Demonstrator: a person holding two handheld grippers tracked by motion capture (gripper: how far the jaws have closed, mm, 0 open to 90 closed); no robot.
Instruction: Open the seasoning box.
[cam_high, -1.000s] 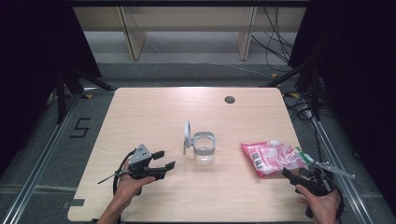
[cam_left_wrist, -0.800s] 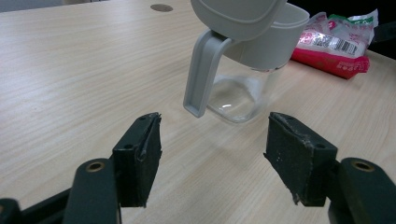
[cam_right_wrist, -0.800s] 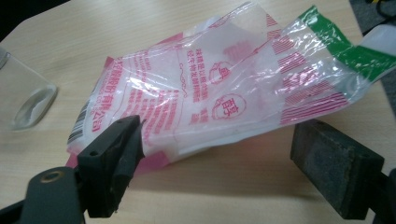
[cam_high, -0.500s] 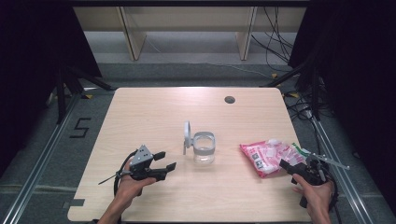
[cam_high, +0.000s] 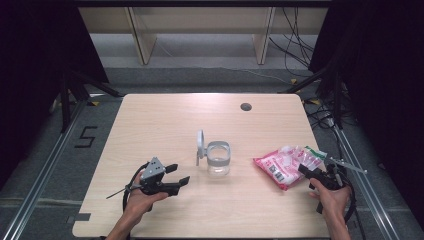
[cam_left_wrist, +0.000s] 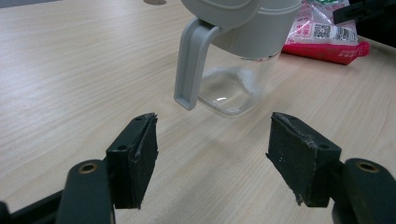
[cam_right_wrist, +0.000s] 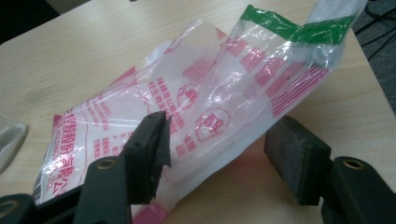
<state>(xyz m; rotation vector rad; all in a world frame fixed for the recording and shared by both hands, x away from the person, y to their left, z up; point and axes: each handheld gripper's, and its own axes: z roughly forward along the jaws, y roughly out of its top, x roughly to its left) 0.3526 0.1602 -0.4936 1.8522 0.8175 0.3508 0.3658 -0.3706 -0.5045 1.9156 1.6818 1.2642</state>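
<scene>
The right gripper (cam_high: 314, 173) sits at the near-right corner of the wooden table (cam_high: 165, 120) with the plastic bag (cam_high: 287, 163) lying directly ahead of its tips, and that is the relation everything turns on. In the right gripper view the crinkled edge of the bag (cam_right_wrist: 205, 112) already lies between the two black jaws, its film up against the inner face of the left pad (cam_right_wrist: 152, 149) while a clear gap remains to the right pad (cam_right_wrist: 292, 156). The jaws have just been closing around it, but they are not yet clamped: the bag is straddled, not gripped.

The bag's long axis runs away from this gripper towards the table's middle, so the tool meets it at one short end, the end with the green band. The right hand (cam_high: 332, 197) is far nearer to it than the left.

The bag looks limp and light: clear film printed in pink-red characters and stripes, a solid pink lower edge, a barcode patch, some white contents showing through. It will probably sag when lifted.

The left gripper (cam_high: 177, 175) rests on the table with its jaws spread wide and nothing between them. Just beyond its tips stands a clear jar (cam_left_wrist: 238, 79) with a grey collar and its hinged lid (cam_high: 200, 145) flipped open.
</scene>
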